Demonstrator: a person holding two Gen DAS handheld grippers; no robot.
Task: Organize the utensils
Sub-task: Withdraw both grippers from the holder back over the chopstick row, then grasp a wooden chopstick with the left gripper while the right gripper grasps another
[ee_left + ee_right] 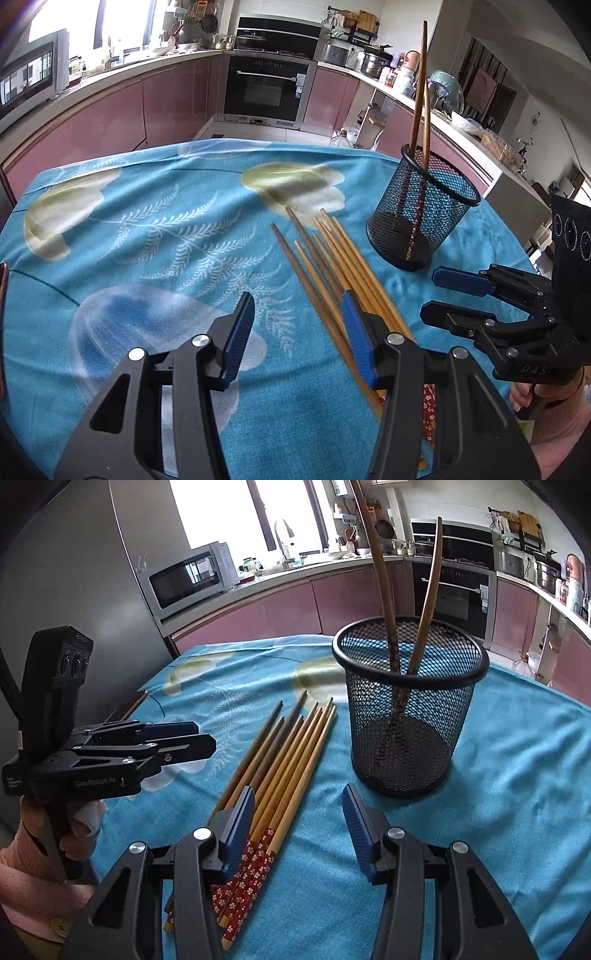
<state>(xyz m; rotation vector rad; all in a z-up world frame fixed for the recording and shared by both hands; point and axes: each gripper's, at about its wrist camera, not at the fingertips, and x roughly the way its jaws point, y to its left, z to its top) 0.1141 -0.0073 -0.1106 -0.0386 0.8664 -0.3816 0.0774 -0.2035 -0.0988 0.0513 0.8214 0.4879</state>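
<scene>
Here, both grippers hang over a table draped in a blue cloth printed with pale leaves and ferns [155, 229], each with its blue-padded jaws standing roughly half open and nothing caught between them. The left gripper [299, 332] has only bare cloth in its gap; the row of loose wooden chopsticks with red flower-patterned handles [332, 258] lies on the cloth just beyond and beneath its right-hand jaw, tips fanning away from the jaws. In the right wrist view the right gripper [299, 827] also frames bare cloth, and the same chopsticks [280, 760] run under its left-hand jaw, their patterned ends nearest the camera. The black wire-mesh cylindrical holder [406, 716] stands upright just ahead of the right gripper's right-hand jaw, holding two dark brown chopsticks [384, 602] that lean apart against its rim; from the left gripper the holder [424, 214] sits ahead and off to the right, clear of the loose row. To the left of the left gripper's jaws the cloth is wide and unoccupied as far as its far edge, where it drops off toward pink cabinets [110, 110]. Right of the holder the cloth runs open to the table's edge. The two grippers sit side by side, near one another but apart, the right gripper [443, 295] showing at the left camera's right margin, the left gripper [199, 742] gripped by a hand in a pink sleeve [33, 867].
</scene>
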